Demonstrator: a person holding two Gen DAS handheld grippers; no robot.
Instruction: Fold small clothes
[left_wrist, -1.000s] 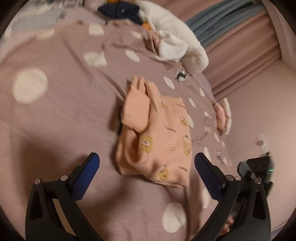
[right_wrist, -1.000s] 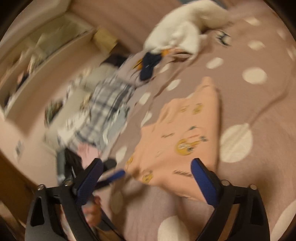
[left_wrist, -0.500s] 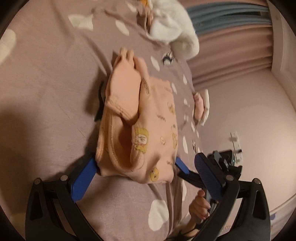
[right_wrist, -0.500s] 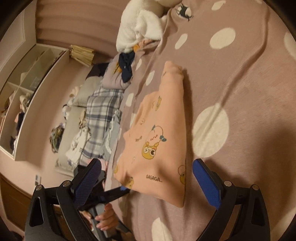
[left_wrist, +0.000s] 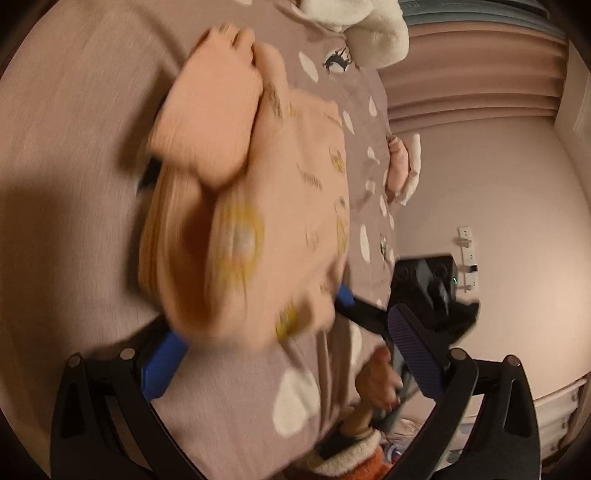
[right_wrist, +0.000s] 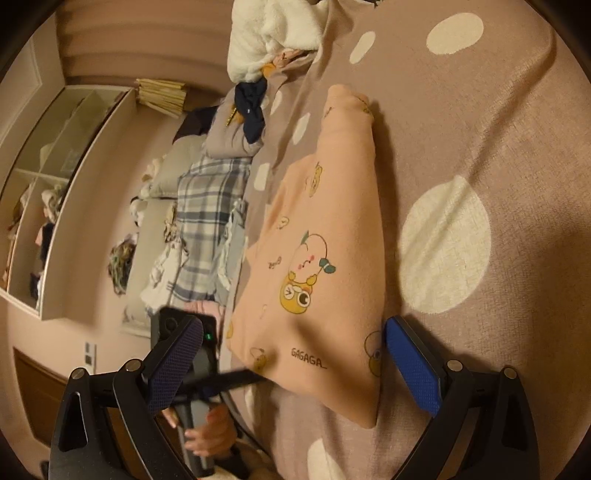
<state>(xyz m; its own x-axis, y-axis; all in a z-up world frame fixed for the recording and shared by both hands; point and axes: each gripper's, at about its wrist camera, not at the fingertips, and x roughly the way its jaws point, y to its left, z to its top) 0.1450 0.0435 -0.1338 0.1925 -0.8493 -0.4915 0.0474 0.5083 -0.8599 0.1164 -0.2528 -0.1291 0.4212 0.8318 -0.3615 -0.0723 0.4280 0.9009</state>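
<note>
A folded peach garment (left_wrist: 258, 206) with yellow cartoon prints lies on the mauve dotted bedspread (left_wrist: 74, 184). My left gripper (left_wrist: 288, 358) is open, and the garment's near edge lies between its fingers, over the left blue pad (left_wrist: 162, 362). This view is blurred. In the right wrist view the same garment (right_wrist: 325, 240) fills the middle, and my right gripper (right_wrist: 295, 365) is open with the near hem between its pads. The left gripper's finger (right_wrist: 229, 380) reaches under the garment's left corner. A hand (right_wrist: 207, 432) holds that gripper.
A white fluffy blanket (right_wrist: 266, 37) and a navy cloth (right_wrist: 251, 107) lie at the bed's far end. Plaid and other clothes (right_wrist: 207, 221) sit beside the bed, below a shelf unit (right_wrist: 55, 184). A small folded pink pile (left_wrist: 402, 166) rests near the bed's edge.
Both grippers have moved in close to the garment's near edge, which now lies between their open fingers. The garment looks much larger in both views.
</note>
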